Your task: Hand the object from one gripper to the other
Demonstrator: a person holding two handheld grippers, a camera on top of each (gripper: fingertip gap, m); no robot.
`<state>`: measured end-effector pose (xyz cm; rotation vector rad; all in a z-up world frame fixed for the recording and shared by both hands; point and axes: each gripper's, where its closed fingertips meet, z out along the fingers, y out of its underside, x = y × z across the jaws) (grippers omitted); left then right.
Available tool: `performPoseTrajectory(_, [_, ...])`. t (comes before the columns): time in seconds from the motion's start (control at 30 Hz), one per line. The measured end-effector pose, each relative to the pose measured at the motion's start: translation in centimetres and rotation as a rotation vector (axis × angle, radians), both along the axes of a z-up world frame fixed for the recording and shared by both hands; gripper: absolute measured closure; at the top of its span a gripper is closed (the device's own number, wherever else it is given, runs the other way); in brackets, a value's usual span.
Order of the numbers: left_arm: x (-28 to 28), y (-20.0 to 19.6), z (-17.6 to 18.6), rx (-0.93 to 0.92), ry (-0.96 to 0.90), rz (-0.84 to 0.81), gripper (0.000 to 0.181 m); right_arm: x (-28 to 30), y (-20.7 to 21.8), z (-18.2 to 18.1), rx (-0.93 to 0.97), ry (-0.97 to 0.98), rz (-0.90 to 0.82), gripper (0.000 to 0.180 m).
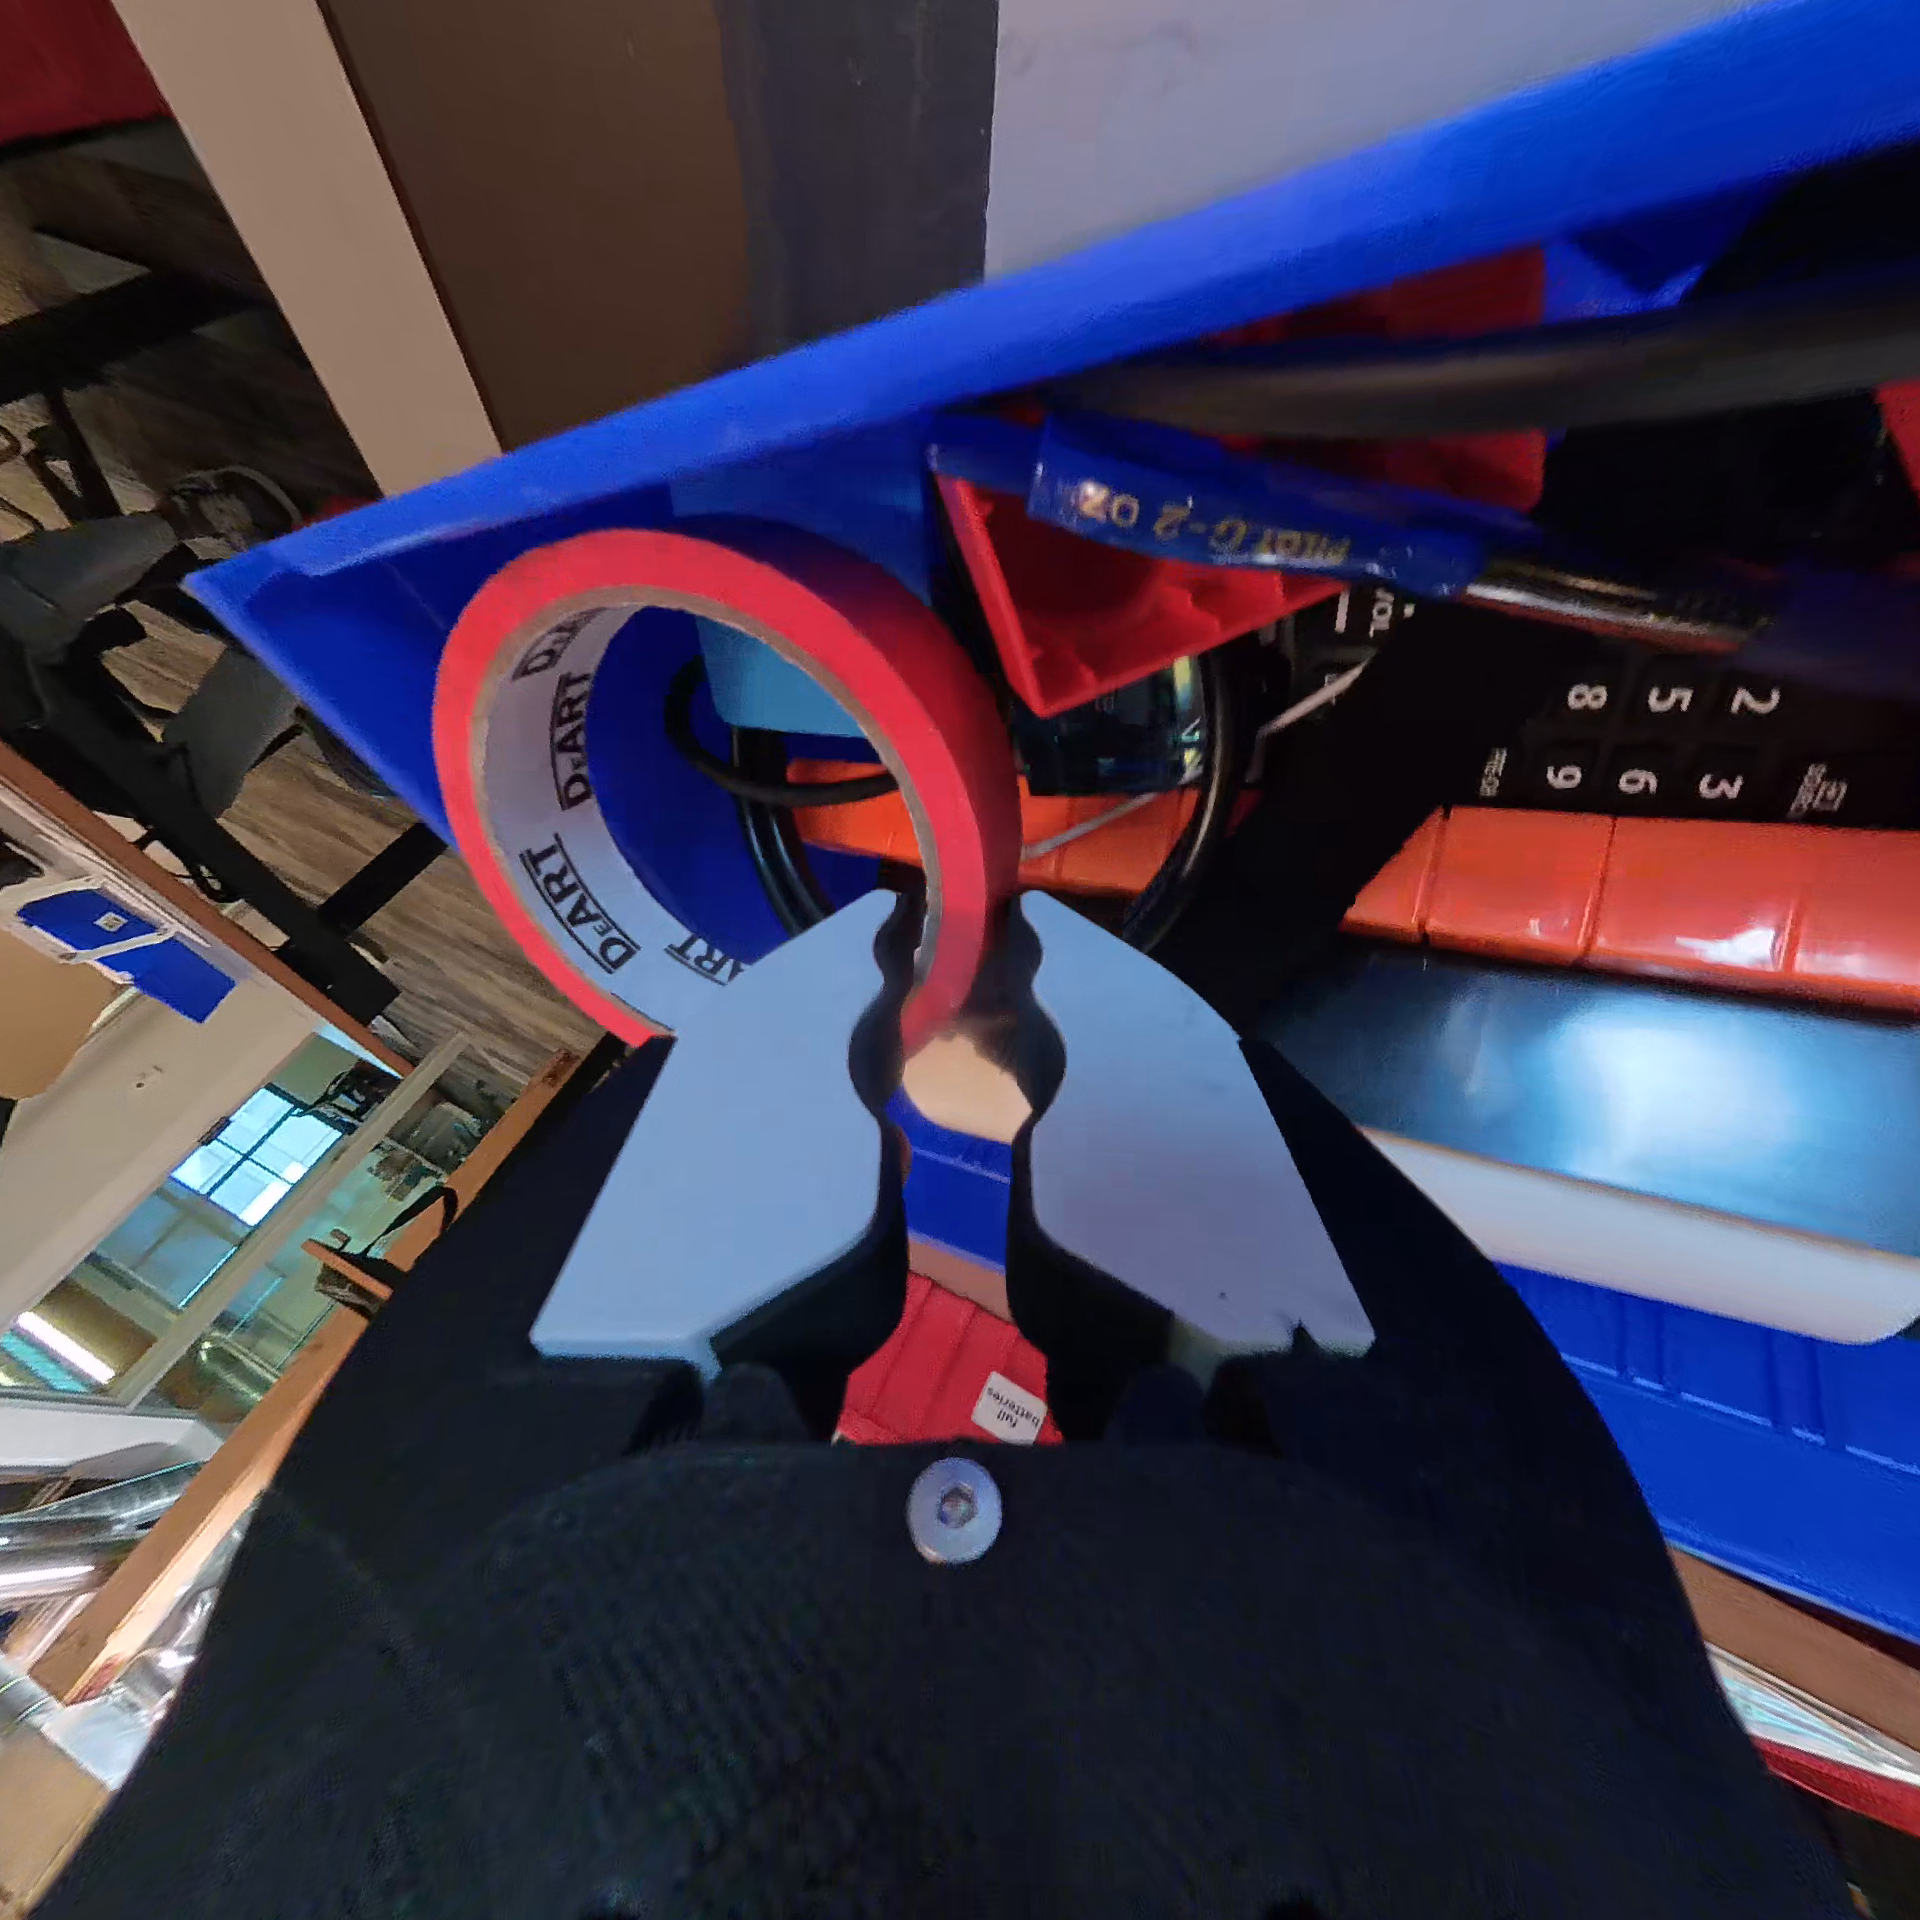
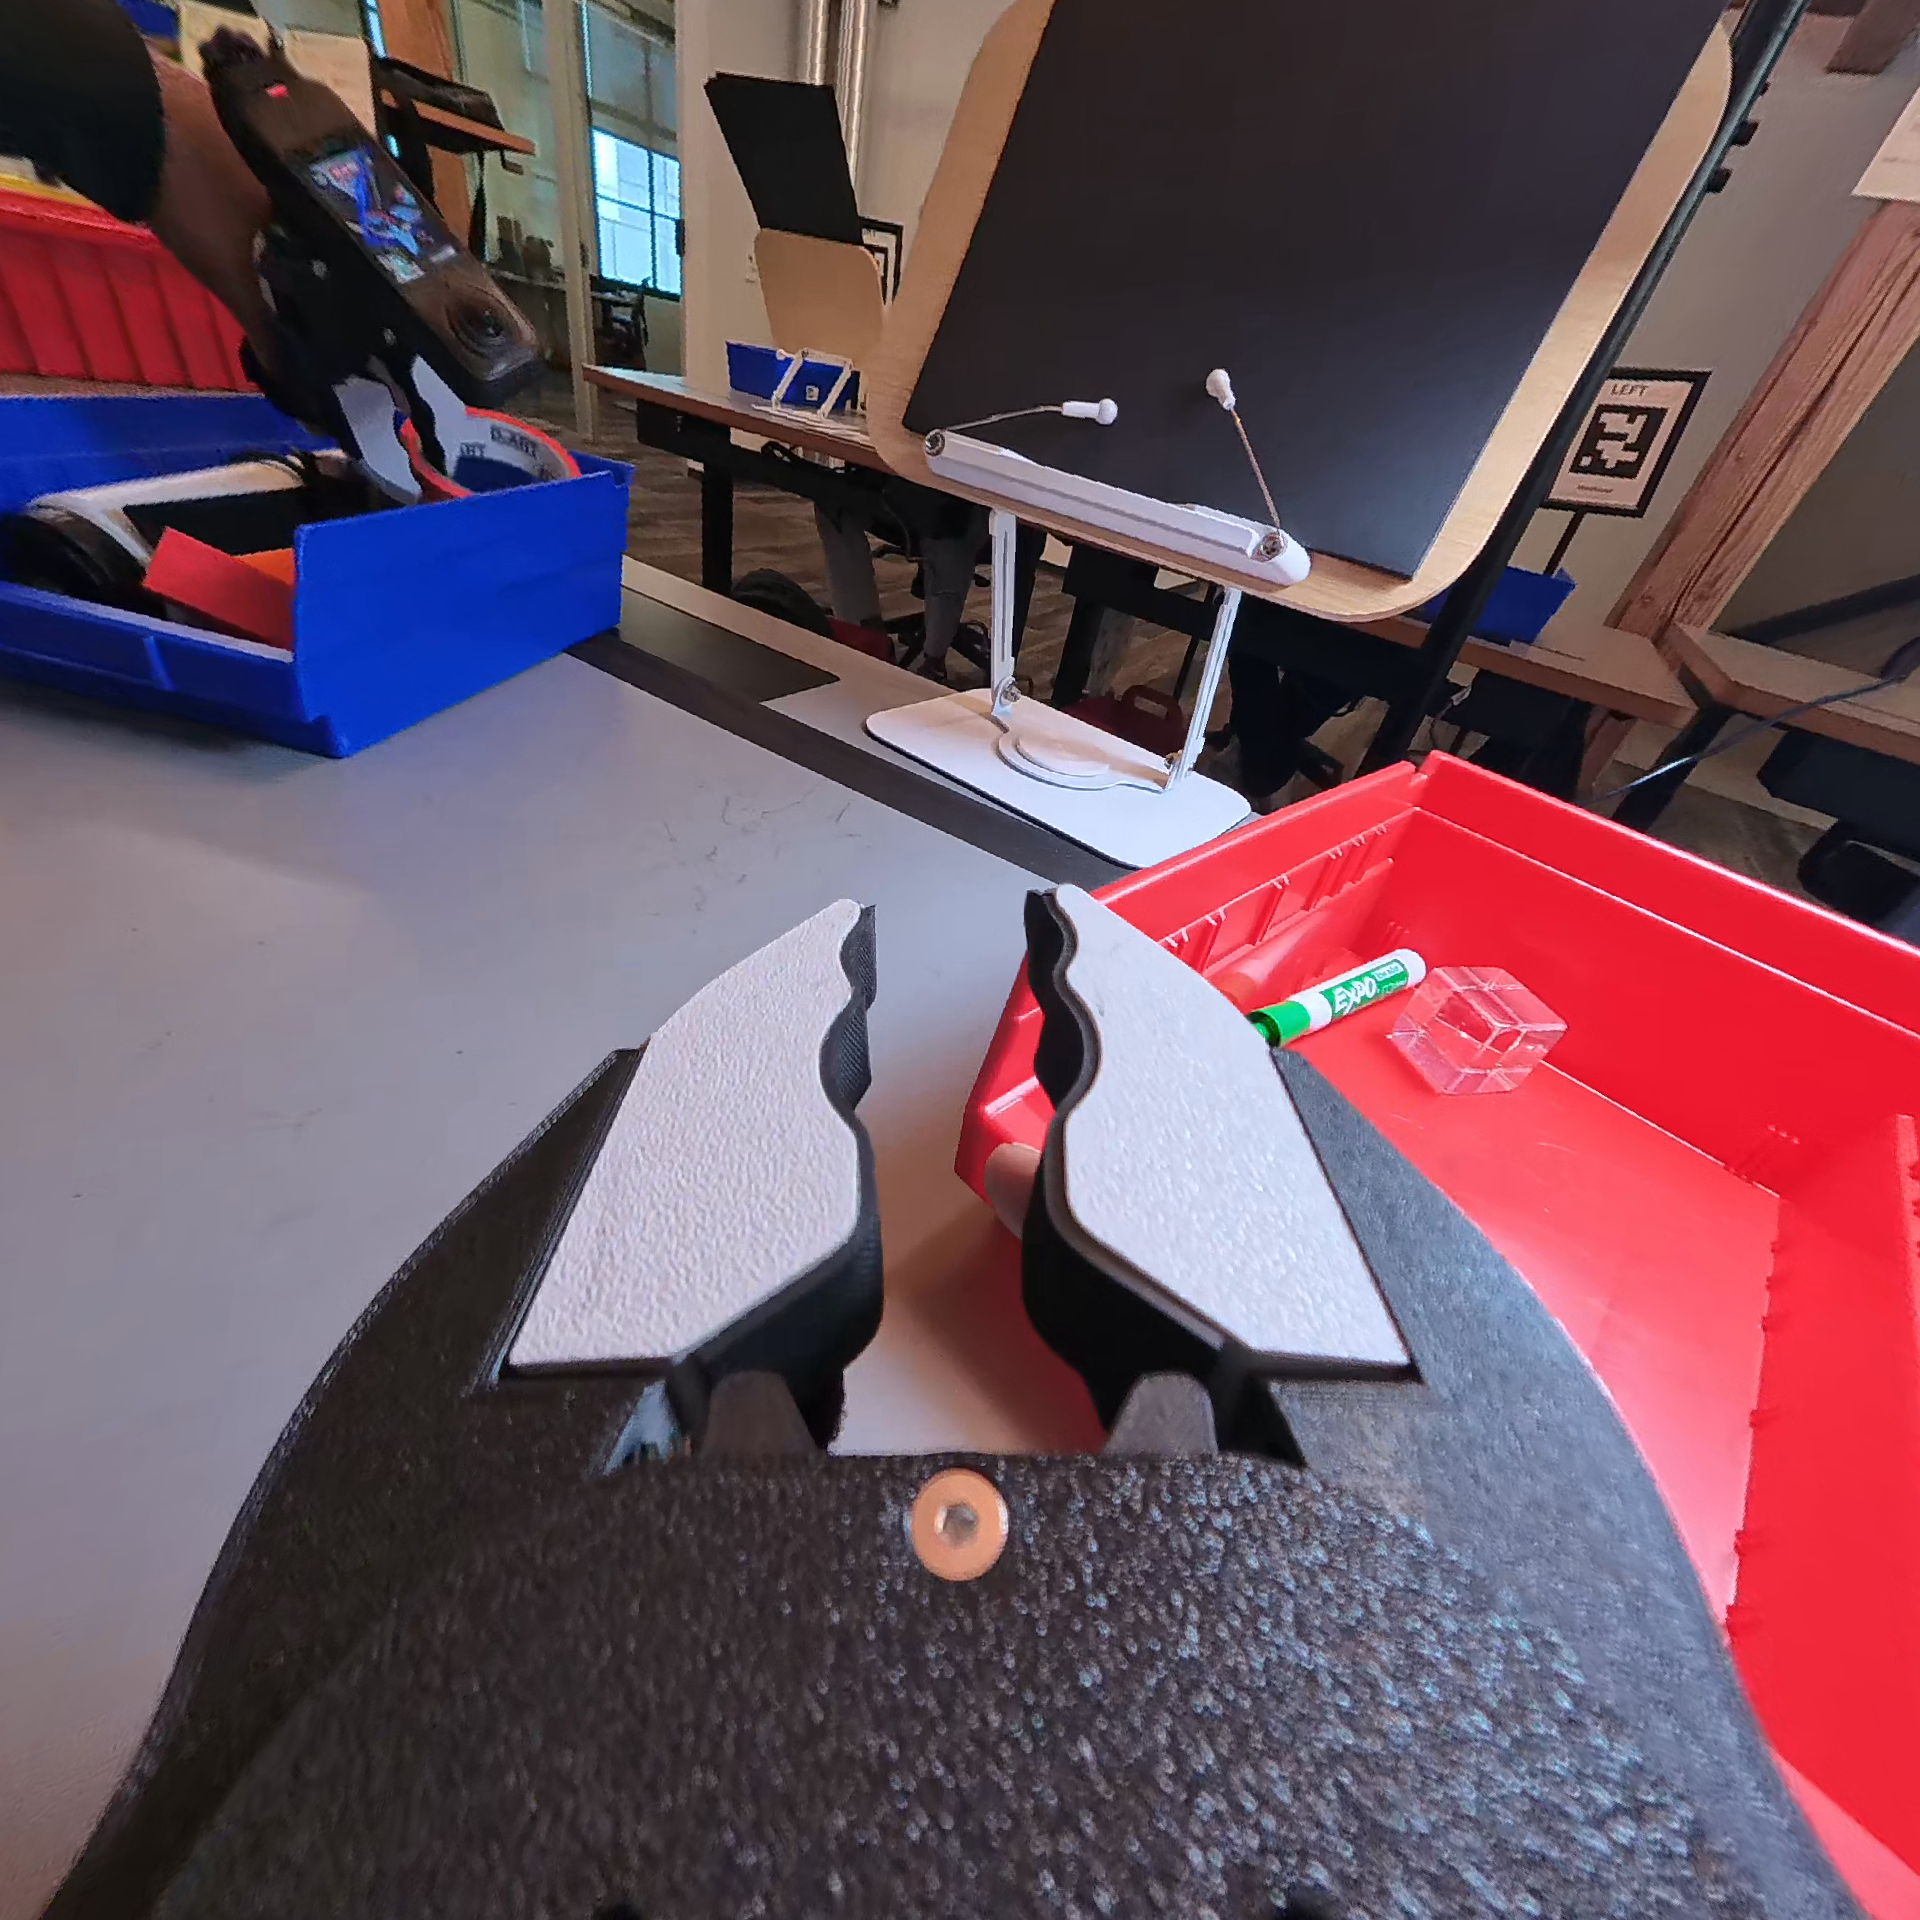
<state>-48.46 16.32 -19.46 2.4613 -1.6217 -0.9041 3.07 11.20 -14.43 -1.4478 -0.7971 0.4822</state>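
Note:
My left gripper (image 1: pixel 956 909) is shut on the wall of a red tape roll (image 1: pixel 935 665) with a white printed core, one finger inside the ring and one outside. The roll sits at the near corner of the blue bin (image 1: pixel 727 416). In the right wrist view the left gripper (image 2: pixel 400 436) and the tape roll (image 2: pixel 499 442) show far off at the upper left, inside the blue bin (image 2: pixel 457 603). My right gripper (image 2: pixel 951 920) is open and empty, low over the grey table (image 2: pixel 416 935) beside the red bin (image 2: pixel 1558 1195).
The blue bin holds a black calculator (image 1: pixel 1662 748), red and orange blocks (image 1: pixel 1662 914), a blue pen (image 1: pixel 1247 520) and cables. The red bin holds a green marker (image 2: pixel 1340 995) and a clear cube (image 2: pixel 1475 1029). A tilted book stand (image 2: pixel 1299 312) on a white base stands behind.

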Motion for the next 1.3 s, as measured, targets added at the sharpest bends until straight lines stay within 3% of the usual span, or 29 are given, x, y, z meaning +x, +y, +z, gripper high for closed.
performPoseTrajectory(0.3, [0.7,-1.6,5.0,0.102,-0.019,-0.048,0.168,0.0,-0.3,0.4,0.012,0.006,0.005,0.152])
performPoseTrajectory(0.67, [9.2,-5.6,9.1,0.285,-0.175,-0.266,0.171,-0.3,-0.7,0.9,0.036,0.0,0.012,0.152])
performPoseTrajectory(0.97, [23.8,-9.7,9.0,0.428,-0.645,-0.492,0.17,-2.3,-2.5,1.8,0.061,-0.005,0.101,0.152])
performPoseTrajectory(1.23, [34.4,-12.1,7.8,0.465,-1.105,-0.595,0.171,-6.0,-7.1,5.5,0.066,0.055,0.334,0.149])
performPoseTrajectory(1.3, [36.5,-12.4,8.3,0.479,-1.243,-0.599,0.17,-7.3,-8.0,5.6,0.019,0.046,0.4,0.14])
